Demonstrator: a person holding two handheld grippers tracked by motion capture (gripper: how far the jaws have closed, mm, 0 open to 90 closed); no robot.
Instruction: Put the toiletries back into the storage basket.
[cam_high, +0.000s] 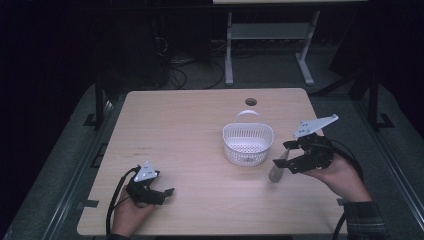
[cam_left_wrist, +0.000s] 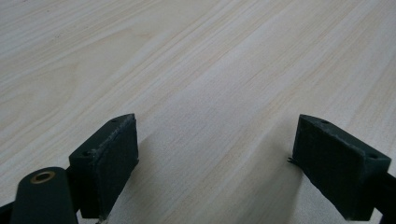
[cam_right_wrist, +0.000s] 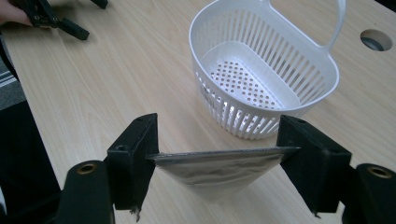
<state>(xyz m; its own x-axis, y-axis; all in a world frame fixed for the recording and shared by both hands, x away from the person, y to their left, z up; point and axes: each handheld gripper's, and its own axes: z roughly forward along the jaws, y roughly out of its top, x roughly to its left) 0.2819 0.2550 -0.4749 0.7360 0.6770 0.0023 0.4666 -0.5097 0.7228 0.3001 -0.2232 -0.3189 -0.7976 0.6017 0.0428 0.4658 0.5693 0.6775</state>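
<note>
My right gripper (cam_right_wrist: 218, 154) is shut on a flat silver foil pouch (cam_right_wrist: 219, 170), pinched across its top edge so that it hangs down between the jaws. In the high view the right gripper (cam_high: 282, 155) holds the pouch (cam_high: 276, 171) just above the table, right of a white slotted basket (cam_high: 248, 142) with a handle. The basket (cam_right_wrist: 266, 70) looks to have nothing inside. My left gripper (cam_high: 167, 192) rests at the table's front left, open. In its own view the left gripper (cam_left_wrist: 215, 149) has only bare wood between its jaws.
The wooden table (cam_high: 190, 125) has a round cable hole (cam_high: 251, 102) behind the basket. Beyond the table stand a white desk frame (cam_high: 270, 35) and cables on a dark floor.
</note>
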